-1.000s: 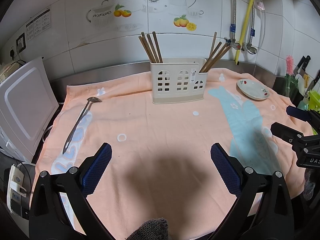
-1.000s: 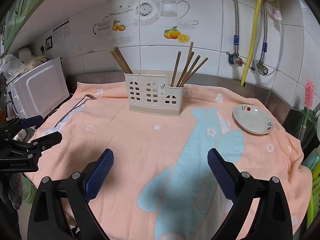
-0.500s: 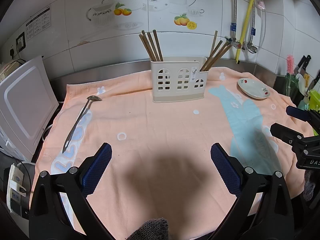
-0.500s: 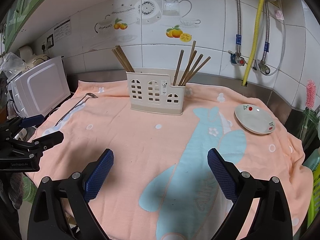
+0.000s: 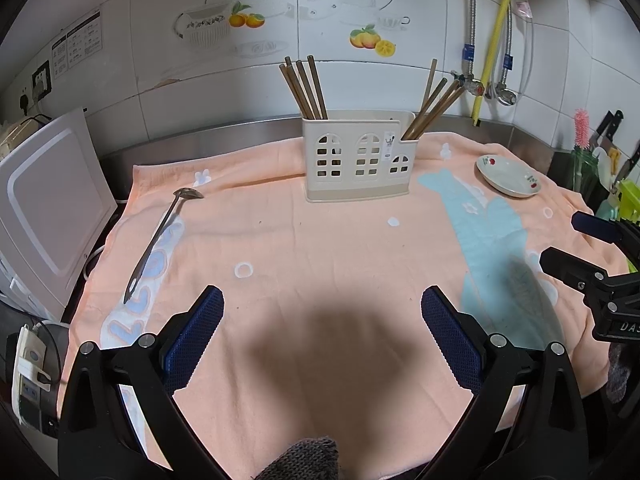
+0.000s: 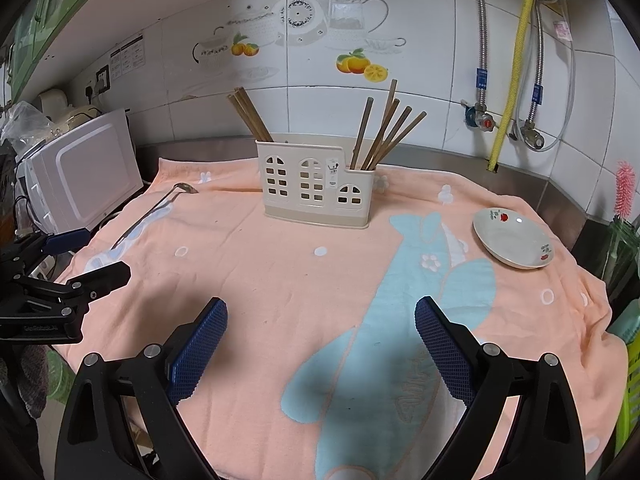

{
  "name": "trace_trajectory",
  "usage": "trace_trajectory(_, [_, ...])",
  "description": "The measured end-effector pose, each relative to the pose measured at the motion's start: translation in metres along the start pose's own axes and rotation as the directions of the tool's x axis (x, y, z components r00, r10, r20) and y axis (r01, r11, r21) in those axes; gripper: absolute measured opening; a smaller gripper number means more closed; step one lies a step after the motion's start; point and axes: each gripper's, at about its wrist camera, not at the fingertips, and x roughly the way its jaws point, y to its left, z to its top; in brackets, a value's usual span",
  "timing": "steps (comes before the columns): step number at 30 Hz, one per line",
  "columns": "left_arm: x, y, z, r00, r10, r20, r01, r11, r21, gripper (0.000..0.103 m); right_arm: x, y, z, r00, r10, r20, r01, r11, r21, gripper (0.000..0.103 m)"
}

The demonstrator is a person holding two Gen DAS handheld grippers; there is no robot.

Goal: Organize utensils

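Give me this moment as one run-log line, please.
left gripper: open, empty | right gripper: open, empty | ladle: on towel

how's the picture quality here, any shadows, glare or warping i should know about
Left wrist view: fisheye bends the wall tiles, and a soft dark shadow sits on the towel between the open left claw fingers. Right wrist view: same warping, a fainter shadow near the open right claw, small glare spots on the saucer; both sharp.
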Motion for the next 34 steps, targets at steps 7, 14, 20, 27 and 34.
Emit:
trace_trajectory(7, [0.0011, 0.0005, -0.0002, 1.000, -0.001, -0.003, 0.001, 1.000, -0.003, 0.098, 0.0006, 0.0014, 0.0001, 1.000, 0.002, -0.002, -0.002, 1.000, -0.001, 0.092])
trace_trajectory(14, [0.0020, 0.0028, -0.0015, 1.000, -0.005, -0.001, 0.005, 1.000, -0.012, 0.098, 0.0012, 0.0043, -0.0005, 1.000, 0.006, -0.002, -0.006, 1.000, -0.004, 0.092])
trace_trajectory(20, [0.0014, 0.0048, -0.0019, 1.000, 0.004, -0.003, -0.004, 1.000, -0.019, 0.098, 0.0008, 0.0032, -0.0010, 1.000, 0.006, 0.000, -0.006, 1.000, 0.000, 0.092])
trace_trajectory(27, [0.0015, 0.0068, -0.0011, 1.000, 0.022, -0.009, -0.022, 1.000, -0.017, 0.098, -0.0001, 0.0027, -0.0012, 1.000, 0.006, -0.001, -0.006, 1.000, 0.003, 0.092])
trace_trajectory(34, [0.0035, 0.0072, -0.0018, 1.000, 0.025, -0.018, -0.025, 1.000, -0.017, 0.098, 0.0001, 0.0024, -0.0016, 1.000, 0.006, -0.001, -0.006, 1.000, 0.004, 0.092])
